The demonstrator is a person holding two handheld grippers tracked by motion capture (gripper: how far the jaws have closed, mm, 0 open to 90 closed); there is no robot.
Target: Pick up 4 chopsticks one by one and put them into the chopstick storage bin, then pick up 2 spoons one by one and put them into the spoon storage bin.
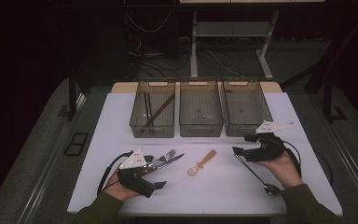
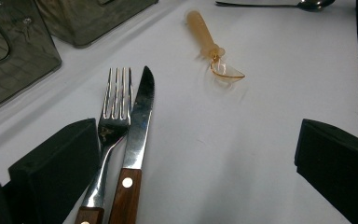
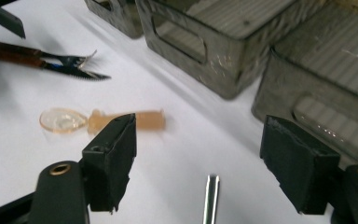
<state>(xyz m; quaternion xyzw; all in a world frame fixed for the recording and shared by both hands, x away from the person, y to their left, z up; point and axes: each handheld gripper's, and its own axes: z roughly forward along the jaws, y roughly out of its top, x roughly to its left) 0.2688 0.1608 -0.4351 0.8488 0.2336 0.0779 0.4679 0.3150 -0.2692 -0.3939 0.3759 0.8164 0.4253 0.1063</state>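
My left gripper [image 1: 154, 171] rests at the near left of the white table [image 1: 121, 116], jaws wide apart. A fork [image 2: 114, 107] and a wooden-handled knife [image 2: 137, 126] lie side by side between its jaws, close to the left one, and the pads do not press on them. My right gripper [image 1: 242, 144] hovers at the right, open. The thin handle of a metal spoon [image 3: 211, 196] lies on the table between its jaws, untouched; its bowl [image 1: 271, 188] points toward the near edge. An orange plastic spoon [image 1: 203, 163] lies mid-table between the two grippers.
Three smoky see-through bins stand in a row at the back. The left bin [image 1: 135, 122] holds chopsticks [image 1: 154, 111]; the middle bin [image 1: 200, 128] and right bin [image 1: 261, 109] look bare inside. Table edges run close to both forearms.
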